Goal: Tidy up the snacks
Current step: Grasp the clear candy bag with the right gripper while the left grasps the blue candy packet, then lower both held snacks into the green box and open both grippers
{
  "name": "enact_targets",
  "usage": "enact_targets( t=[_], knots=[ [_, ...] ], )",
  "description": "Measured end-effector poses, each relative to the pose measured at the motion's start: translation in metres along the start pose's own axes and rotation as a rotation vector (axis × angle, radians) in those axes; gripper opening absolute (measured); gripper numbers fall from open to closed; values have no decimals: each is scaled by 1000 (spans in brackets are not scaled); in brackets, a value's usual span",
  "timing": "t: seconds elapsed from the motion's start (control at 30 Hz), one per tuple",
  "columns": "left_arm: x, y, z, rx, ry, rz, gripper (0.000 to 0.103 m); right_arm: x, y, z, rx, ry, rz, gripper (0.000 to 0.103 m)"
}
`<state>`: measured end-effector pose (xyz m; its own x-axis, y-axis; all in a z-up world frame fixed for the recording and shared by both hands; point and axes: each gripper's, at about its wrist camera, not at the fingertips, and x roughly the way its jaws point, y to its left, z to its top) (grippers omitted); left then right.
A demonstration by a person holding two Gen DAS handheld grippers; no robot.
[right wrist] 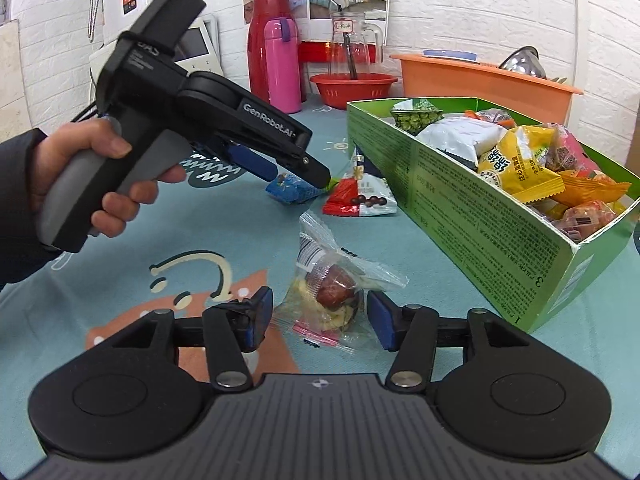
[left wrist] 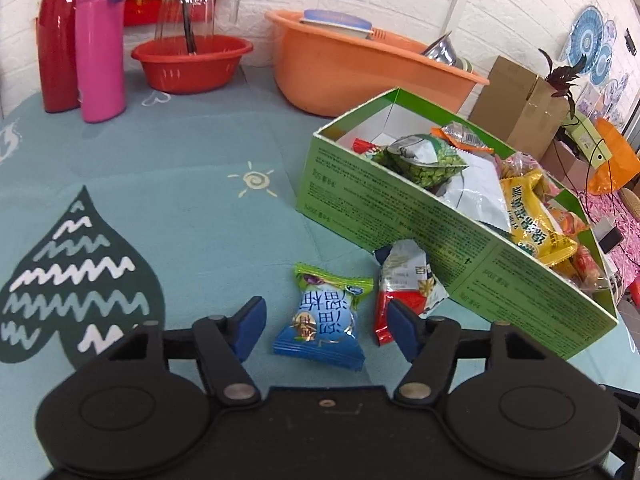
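A green cardboard box [left wrist: 400, 216] [right wrist: 460, 200] holds several snack packets. On the teal cloth, a blue-and-green packet [left wrist: 324, 320] [right wrist: 290, 190] lies between the open jaws of my left gripper [left wrist: 326, 326] [right wrist: 296, 172], with a gap on each side. A red-and-white packet [left wrist: 408, 284] [right wrist: 360, 198] lies against the box wall, just beyond the left gripper's right pad. A clear packet with a dark red snack [right wrist: 328, 288] sits between the spread blue pads of my right gripper [right wrist: 318, 316], which do not press on it.
At the back stand a red flask [left wrist: 56, 36], a pink bottle [left wrist: 100, 44], a red bowl [left wrist: 192, 60] with a glass jug, and an orange basin [left wrist: 360, 68]. A brown carton [left wrist: 516, 100] stands right of the box. A hand [right wrist: 92, 176] holds the left gripper.
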<state>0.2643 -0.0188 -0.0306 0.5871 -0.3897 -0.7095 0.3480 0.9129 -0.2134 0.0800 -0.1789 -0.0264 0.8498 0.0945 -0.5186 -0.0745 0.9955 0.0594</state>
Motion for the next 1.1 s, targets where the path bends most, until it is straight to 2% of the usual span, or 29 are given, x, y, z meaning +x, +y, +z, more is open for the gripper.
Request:
enact_targets(
  t=[0.07, 0.1, 0.13, 0.17, 0.2, 0.33, 0.47, 0.63, 0.8, 0.97, 1.1],
  knots=[
    [3, 0, 0, 16, -7, 11, 103, -1, -2, 0, 0, 0, 1, 96],
    [3, -2, 0, 27, -8, 21, 97, 0, -2, 0, -3, -1, 4, 96],
    [4, -3, -1, 40, -8, 28, 80, 0, -1, 0, -8, 0, 4, 94],
    [3, -4, -1, 50, -6, 29, 68, 2, -1, 0, -15, 5, 4, 85],
    [2, -4, -3, 51, -4, 25, 67, 3, -1, -1, -12, 6, 2, 84],
    [-6, -5, -10, 42, -2, 14, 64, 0, -2, 0, 0, -9, -7, 75],
    [-23, -8, -12, 39, -17, 2, 64, -11, -1, 2, 0, -34, -7, 75],
    [-55, -25, 4, 36, -92, -60, 64, -29, -2, 17, -20, -112, -29, 75],
    [-73, -56, 30, 75, -172, -112, 64, -43, -20, 39, -25, -192, -102, 75],
    [-62, -86, 55, 95, -205, -144, 64, -44, -53, 60, 14, -259, -193, 75],
    [-38, -98, 75, 77, -213, -142, 64, -30, -81, 75, 69, -273, -247, 76]
  ],
)
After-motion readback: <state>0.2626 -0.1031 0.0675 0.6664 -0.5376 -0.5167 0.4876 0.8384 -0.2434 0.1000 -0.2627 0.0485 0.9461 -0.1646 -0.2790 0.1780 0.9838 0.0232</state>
